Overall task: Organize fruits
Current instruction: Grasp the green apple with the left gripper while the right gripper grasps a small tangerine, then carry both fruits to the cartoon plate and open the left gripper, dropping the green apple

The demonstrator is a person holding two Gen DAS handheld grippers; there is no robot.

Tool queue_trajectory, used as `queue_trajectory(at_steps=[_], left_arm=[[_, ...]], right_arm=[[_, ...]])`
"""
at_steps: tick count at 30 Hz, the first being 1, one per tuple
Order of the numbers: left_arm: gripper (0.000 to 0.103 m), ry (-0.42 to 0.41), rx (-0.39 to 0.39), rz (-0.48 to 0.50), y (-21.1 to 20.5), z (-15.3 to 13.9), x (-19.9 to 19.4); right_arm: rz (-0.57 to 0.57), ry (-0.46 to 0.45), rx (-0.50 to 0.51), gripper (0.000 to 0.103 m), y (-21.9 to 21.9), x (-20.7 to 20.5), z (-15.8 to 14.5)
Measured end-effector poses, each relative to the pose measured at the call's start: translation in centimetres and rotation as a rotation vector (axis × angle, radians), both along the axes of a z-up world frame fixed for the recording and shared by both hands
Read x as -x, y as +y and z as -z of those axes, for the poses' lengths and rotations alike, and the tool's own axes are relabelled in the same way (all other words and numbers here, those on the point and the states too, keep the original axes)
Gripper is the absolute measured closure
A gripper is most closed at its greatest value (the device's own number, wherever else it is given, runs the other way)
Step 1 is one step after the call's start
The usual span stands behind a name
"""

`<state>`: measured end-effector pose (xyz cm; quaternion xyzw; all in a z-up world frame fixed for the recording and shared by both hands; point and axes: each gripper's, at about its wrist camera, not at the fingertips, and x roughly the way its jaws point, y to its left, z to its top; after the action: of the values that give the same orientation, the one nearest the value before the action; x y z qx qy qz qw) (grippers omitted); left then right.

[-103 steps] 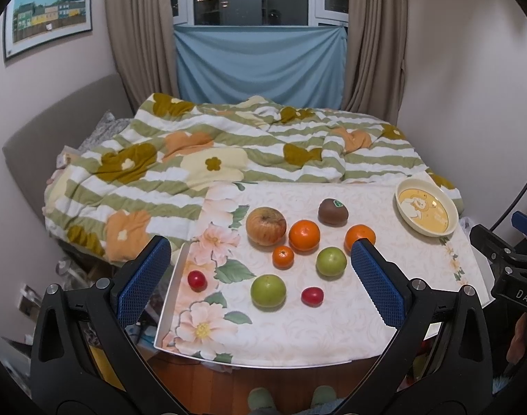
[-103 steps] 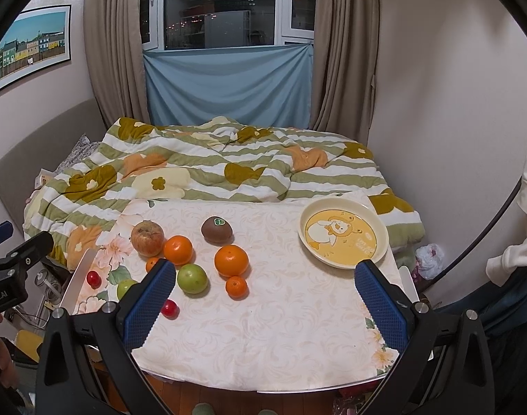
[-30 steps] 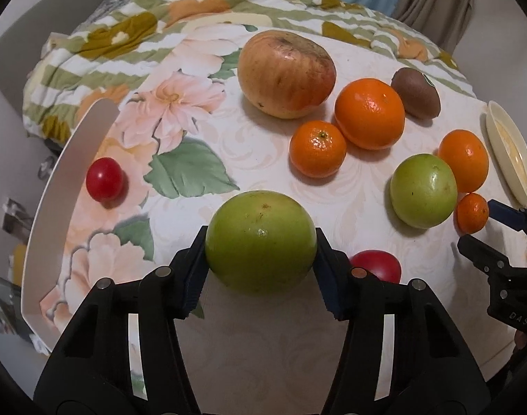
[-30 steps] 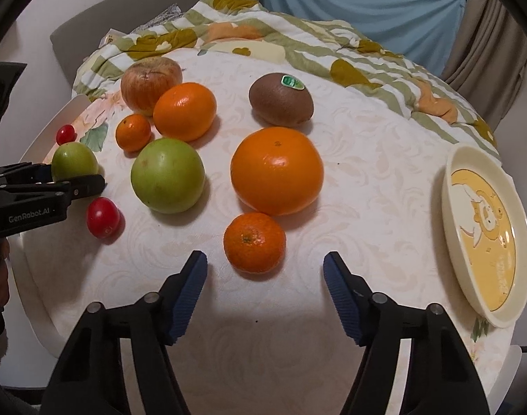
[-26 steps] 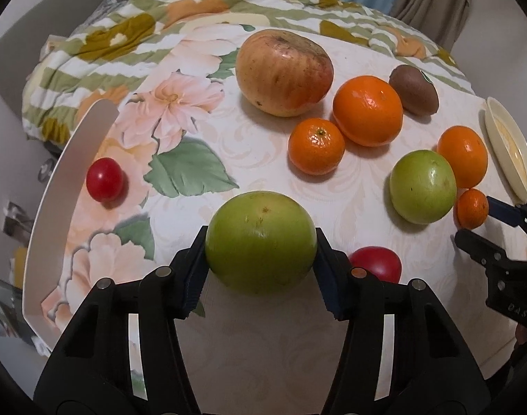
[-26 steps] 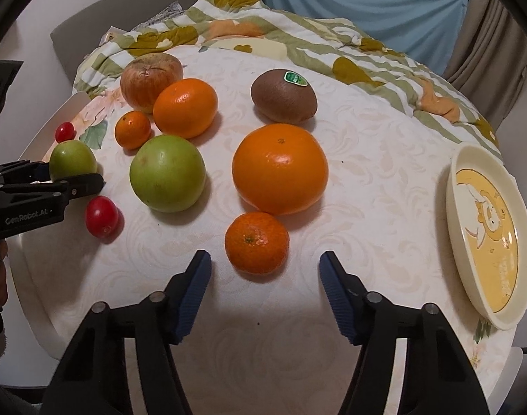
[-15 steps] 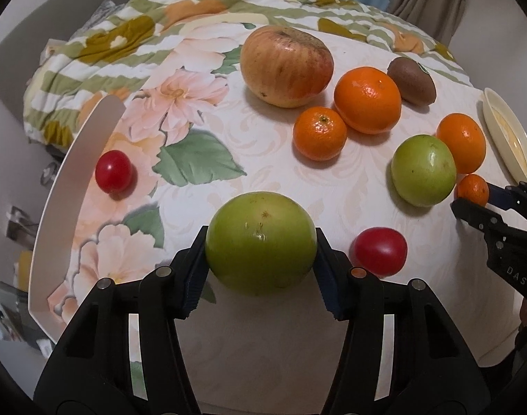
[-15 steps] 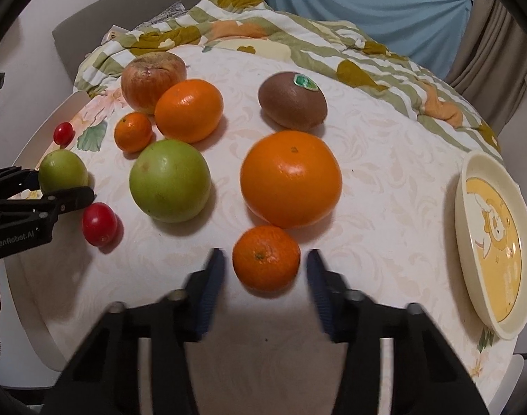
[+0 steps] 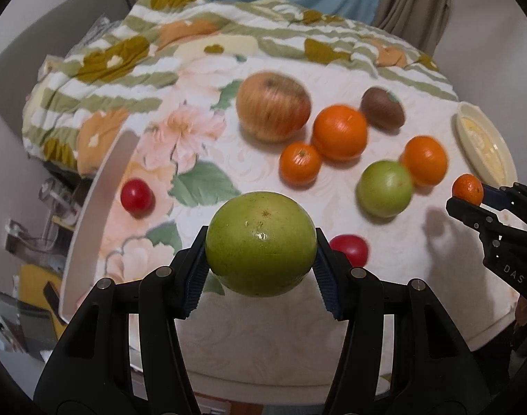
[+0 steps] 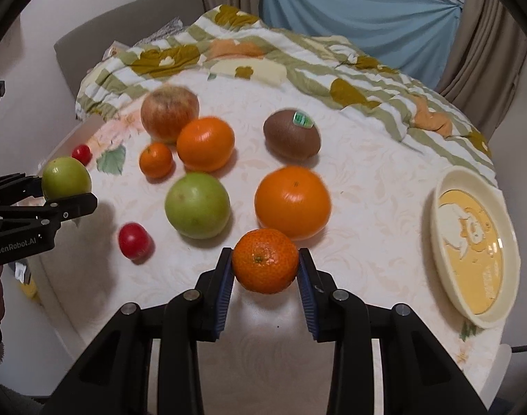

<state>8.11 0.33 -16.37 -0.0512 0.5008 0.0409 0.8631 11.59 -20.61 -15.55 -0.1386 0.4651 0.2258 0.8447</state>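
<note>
Fruits lie spread over the round worktop, which wears a pale cloth with a flower print at its left side, and two of them are clamped in the tools. The left hand-held gripper is closed on a green apple, its blue pads pressing the fruit's two sides; the apple is nearly round, with no clear long axis, and a small brown dimple on its top faces the camera. It appears to sit clear of the cloth. The right hand-held gripper grips a small mandarin in the same way, the stem scar turned toward the lens, and a shadow lies on the cloth under it.

Ahead of the mandarin, just beyond it, sits a large orange, and to the left of that a second green apple. A kiwi with a green sticker lies farther back, its long axis running left to right. Behind the green apple are another orange, a small mandarin touching or nearly touching it, and a reddish-yellow apple at the back. One red tomato rests near the front left, another at the far left edge. A cream plate with a yellow cartoon print stands at the right rim, well apart from the fruit. Beyond the worktop is a bed with a striped flowered quilt.
</note>
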Motion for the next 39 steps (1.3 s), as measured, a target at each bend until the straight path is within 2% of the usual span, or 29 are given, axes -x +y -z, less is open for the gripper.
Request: queue_trajectory(at_steps=[10,14,19,29,39], left_arm=[[0.041,-0.103,0.026,0.102,-1.9,-6.4,-1.6],[0.041,-0.144,0.035,0.186,-3.8,-8.8,-3.5],[0.041,-0.175,0.046,0.279,-7.4,-10.5,-6.3],[0.041,-0.179,0.098,0.386,-16.5,-11.0,-12.1],[0.041,-0.117,0.119,0.475,-26.2,-7.6,-17.6]], right_arm=[[0.118,-0.057,-0.053,0.070,-2.3,0.8,-5.8],[0.205,-0.075,-0.080,0.070,-4.0,0.8,-7.8],[0.298,-0.106,-0.091,0.070,-6.9,0.3,-9.3],[0.394,-0.125,-0.088,0.070,-14.5,-2.5,-10.0],[0.433,-0.099,-0.092,0.070,-21.3,-7.3,-8.0]])
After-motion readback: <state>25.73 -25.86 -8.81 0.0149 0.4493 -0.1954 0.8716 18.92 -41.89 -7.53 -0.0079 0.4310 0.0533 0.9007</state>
